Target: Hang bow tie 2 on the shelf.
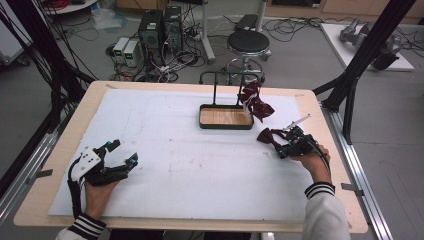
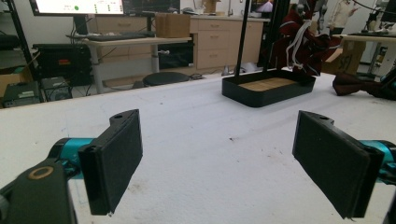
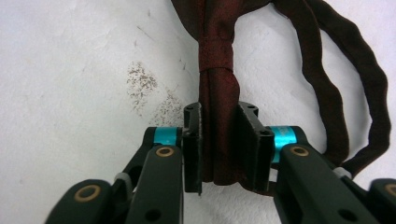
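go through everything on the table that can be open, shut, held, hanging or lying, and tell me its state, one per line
Right gripper: shut on the dark red bow tie.
Dark red bow tie: lying on the white mat, one wing pinched.
Left gripper: open, nothing between its pads.
Second bow tie: hanging on the rack.
Rack tray: upright, nothing lying in it.

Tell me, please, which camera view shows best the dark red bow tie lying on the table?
The right gripper view: the bow tie is close, pinched between the jaws. The high view shows it small beside the right gripper; the left gripper view shows it far off.
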Available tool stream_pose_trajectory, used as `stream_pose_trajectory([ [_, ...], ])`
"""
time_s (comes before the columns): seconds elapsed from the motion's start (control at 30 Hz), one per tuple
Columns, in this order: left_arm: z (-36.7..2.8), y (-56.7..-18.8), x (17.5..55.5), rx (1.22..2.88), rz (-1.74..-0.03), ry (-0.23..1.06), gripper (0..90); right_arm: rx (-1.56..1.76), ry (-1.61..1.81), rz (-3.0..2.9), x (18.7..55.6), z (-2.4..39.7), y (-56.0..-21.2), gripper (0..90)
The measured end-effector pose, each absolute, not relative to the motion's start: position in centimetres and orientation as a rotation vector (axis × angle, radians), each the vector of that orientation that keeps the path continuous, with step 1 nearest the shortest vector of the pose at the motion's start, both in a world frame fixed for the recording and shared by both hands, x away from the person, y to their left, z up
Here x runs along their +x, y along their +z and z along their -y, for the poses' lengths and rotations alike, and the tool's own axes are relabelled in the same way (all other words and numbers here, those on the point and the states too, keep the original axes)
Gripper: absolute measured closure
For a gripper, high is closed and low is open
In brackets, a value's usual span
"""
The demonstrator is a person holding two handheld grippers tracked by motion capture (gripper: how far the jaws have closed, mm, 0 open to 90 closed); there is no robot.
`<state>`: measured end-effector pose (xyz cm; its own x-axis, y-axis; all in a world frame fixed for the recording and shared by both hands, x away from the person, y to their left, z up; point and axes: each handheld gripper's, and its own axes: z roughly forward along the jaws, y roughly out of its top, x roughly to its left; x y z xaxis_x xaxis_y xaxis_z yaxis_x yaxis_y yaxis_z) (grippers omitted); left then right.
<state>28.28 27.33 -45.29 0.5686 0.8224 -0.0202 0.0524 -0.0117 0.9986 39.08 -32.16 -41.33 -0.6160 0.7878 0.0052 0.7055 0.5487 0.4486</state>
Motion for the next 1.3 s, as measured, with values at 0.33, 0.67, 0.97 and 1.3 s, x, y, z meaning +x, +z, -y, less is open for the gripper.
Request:
stream_pose_trajectory([
  [0.33,-27.3,-45.3,28.3,1.471,-0.789,0.723,16.3,1.277,0.637,-2.576,38.8,32.1,-40.9,78.5],
  [0.67,-27.3,-45.3,28.3,1.473,-0.789,0.724,16.3,1.251,0.687,-2.532,38.1,32.2,-40.0,79.4],
  [0.97,-27.3,-45.3,28.3,1.475,-0.788,0.727,16.4,1.283,1.014,-2.358,36.1,33.6,-38.2,79.3],
  [1.3,-27.3,-45.3,28.2,1.473,-0.791,0.728,16.3,1.196,1.404,-2.126,33.8,33.5,-35.7,79.3],
])
